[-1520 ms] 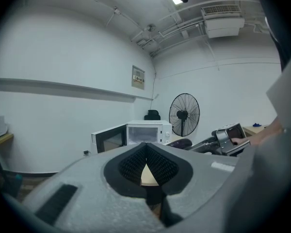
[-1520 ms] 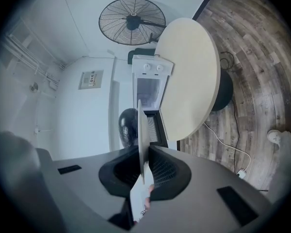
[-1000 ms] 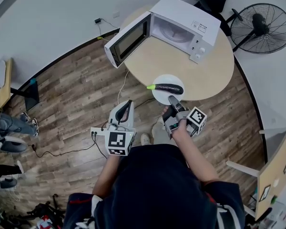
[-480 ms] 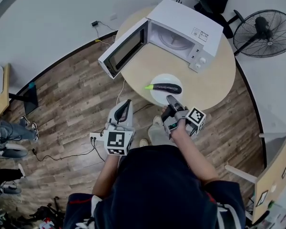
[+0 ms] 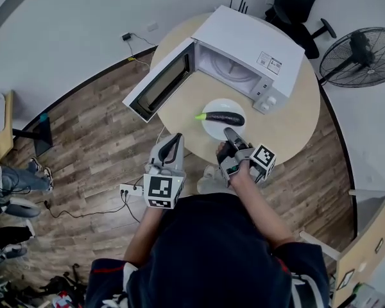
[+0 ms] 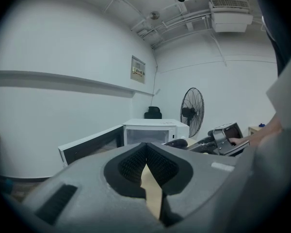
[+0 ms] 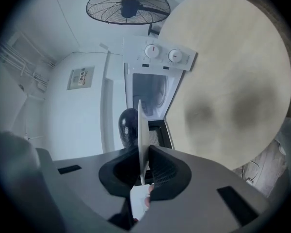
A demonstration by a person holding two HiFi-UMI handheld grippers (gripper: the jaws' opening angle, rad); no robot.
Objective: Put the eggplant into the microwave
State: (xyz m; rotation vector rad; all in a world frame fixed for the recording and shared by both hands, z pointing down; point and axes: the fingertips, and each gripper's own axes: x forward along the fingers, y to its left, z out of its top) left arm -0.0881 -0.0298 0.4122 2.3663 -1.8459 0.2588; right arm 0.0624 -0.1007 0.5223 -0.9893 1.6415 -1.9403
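Head view: the eggplant [image 5: 224, 118] lies on a round white plate [image 5: 212, 129] near the round wooden table's [image 5: 289, 127] near edge. Its long axis runs crosswise, with the green stem to the left. The right gripper [image 5: 233, 135] is clamped on the plate's near rim, and the open microwave [image 5: 256, 43] stands straight beyond. The left gripper [image 5: 171, 147] is off the table's edge.

Left gripper view: its ribbed pads meet with nothing between them.

Right gripper view: the thin, glossy plate [image 7: 140, 130] stands edge-on between the pads. The smooth, dark, rounded eggplant [image 7: 128, 125] sits just behind it, before the microwave [image 7: 153, 89] cavity.
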